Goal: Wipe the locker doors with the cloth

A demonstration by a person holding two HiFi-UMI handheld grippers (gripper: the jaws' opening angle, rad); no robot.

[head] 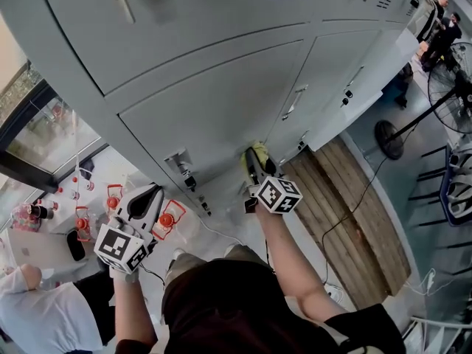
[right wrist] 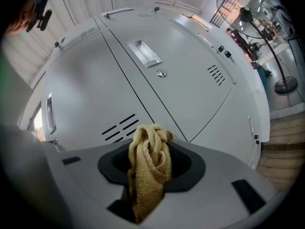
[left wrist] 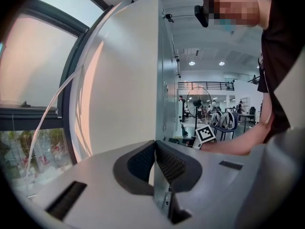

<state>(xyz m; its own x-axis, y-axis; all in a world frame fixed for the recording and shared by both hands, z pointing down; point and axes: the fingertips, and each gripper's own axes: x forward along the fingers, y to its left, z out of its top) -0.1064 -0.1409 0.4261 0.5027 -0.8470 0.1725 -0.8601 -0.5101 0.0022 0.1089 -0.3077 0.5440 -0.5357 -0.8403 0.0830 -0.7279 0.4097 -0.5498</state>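
Note:
A bunched yellow cloth (right wrist: 148, 168) is clamped in my right gripper (right wrist: 151, 151), which is shut on it. In the head view the right gripper (head: 254, 155) holds the cloth (head: 257, 151) against or just off the bottom of a grey locker door (head: 221, 116); I cannot tell whether it touches. The right gripper view looks up along the locker doors (right wrist: 186, 80) with their handles and vents. My left gripper (head: 150, 195) hangs low at the left, off the lockers, jaws shut with nothing between them. The left gripper (left wrist: 156, 157) points past the locker's side panel (left wrist: 124, 80).
An open locker door (head: 365, 94) stands out at the right. A wooden platform (head: 346, 212) lies below the lockers with a cable across it. A standing fan (head: 431, 109) is at the far right. A table with red-capped bottles (head: 81, 220) and a seated person lie at the lower left.

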